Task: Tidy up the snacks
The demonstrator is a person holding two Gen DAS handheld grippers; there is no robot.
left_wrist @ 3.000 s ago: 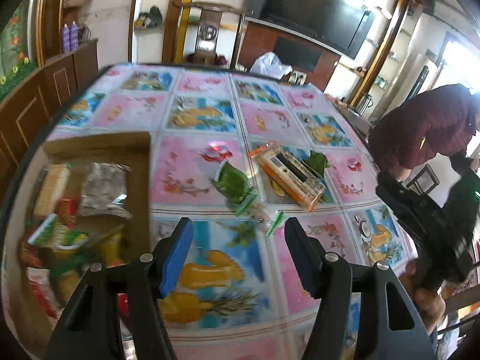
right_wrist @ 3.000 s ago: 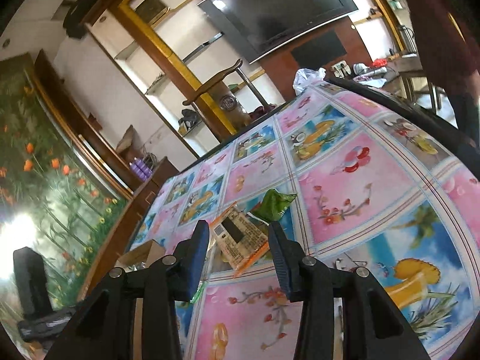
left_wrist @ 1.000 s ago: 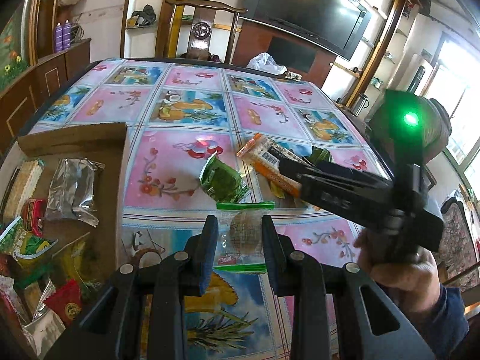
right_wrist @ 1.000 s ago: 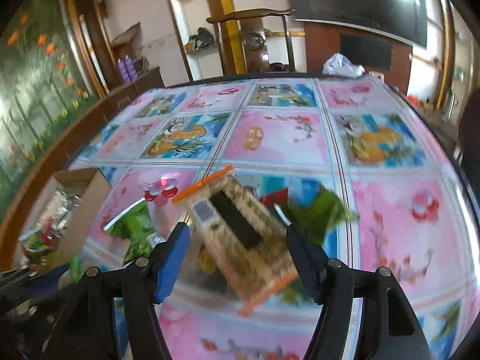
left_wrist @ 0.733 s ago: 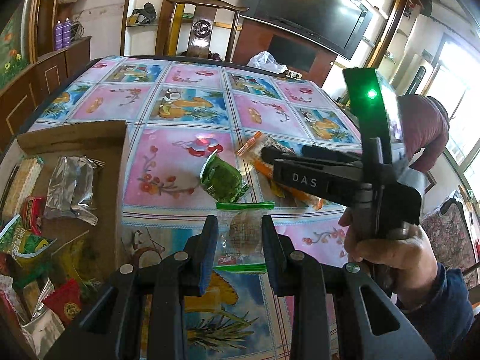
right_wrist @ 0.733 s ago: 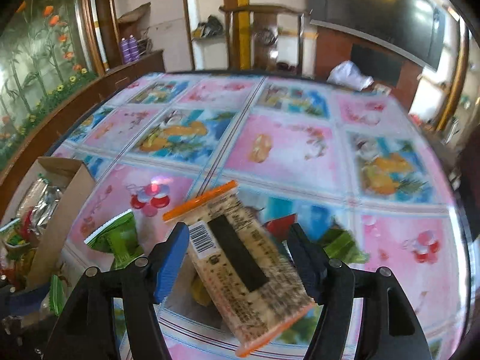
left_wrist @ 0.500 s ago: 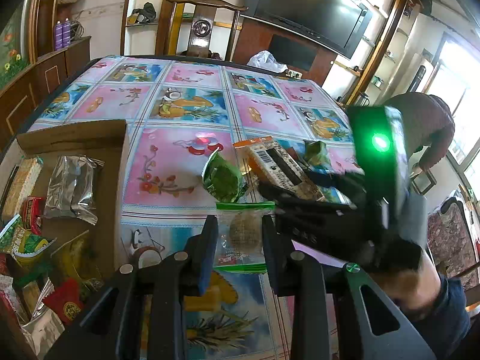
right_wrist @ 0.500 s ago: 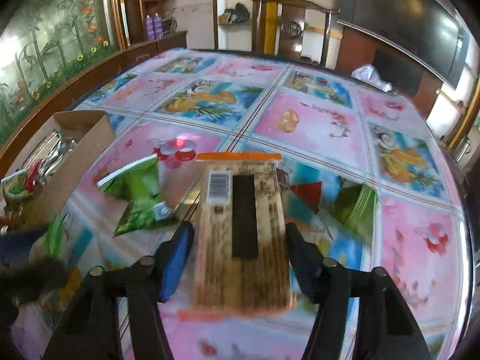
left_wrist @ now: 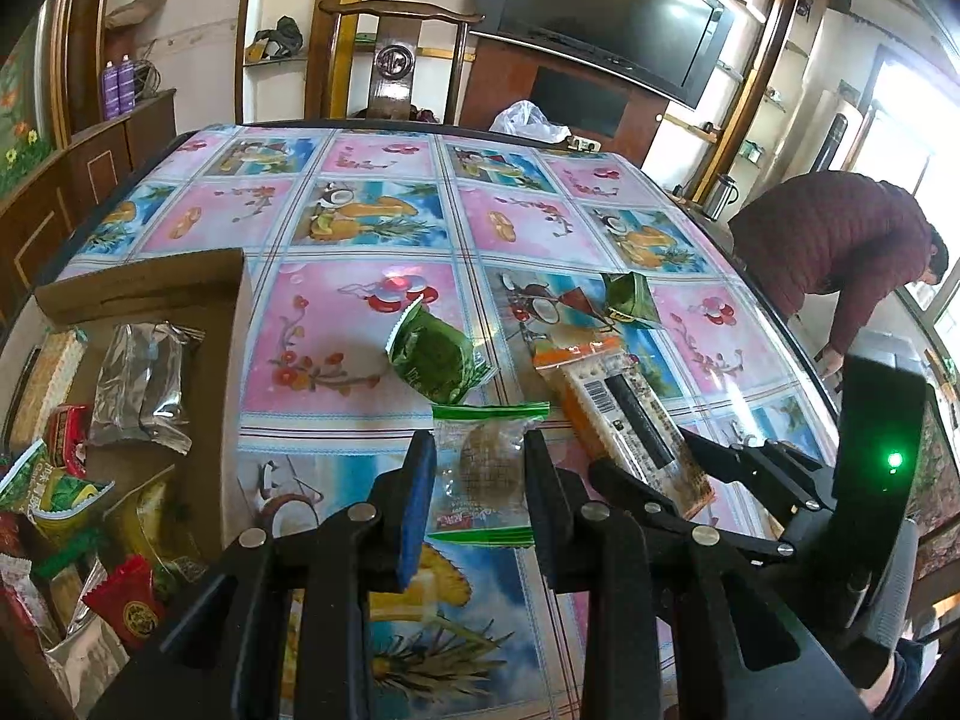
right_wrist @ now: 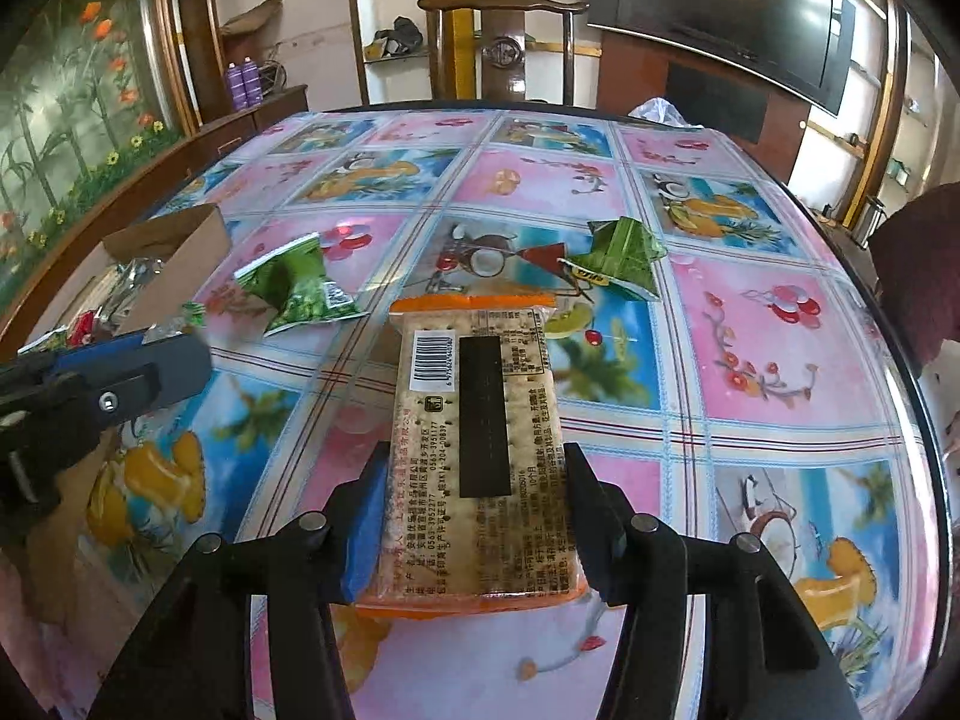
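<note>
My left gripper (left_wrist: 478,498) is shut on a clear cookie packet (left_wrist: 487,450) with green ends, low over the tablecloth. Just to its right, my right gripper (left_wrist: 645,456) is shut on a long orange cracker pack (right_wrist: 480,396), which lies barcode-up between the pads of my right gripper (right_wrist: 477,510) and is lifted off the table. A cardboard box (left_wrist: 231,324) holding several snacks stands at the left. Two green packets (left_wrist: 435,354) (left_wrist: 630,300) lie on the table beyond the grippers. A left finger (right_wrist: 138,366) shows in the right wrist view.
The round table (left_wrist: 372,180) carries a pink and blue fruit-print cloth. A person in a maroon jacket (left_wrist: 840,246) bends over past its right edge. A wooden chair (left_wrist: 396,60) and a white plastic bag (left_wrist: 528,120) stand at the far side.
My right gripper closed on the cracker pack, lifted it and carried it near, beside the left gripper. The left gripper, open three seconds ago, now holds the cookie packet and stays still.
</note>
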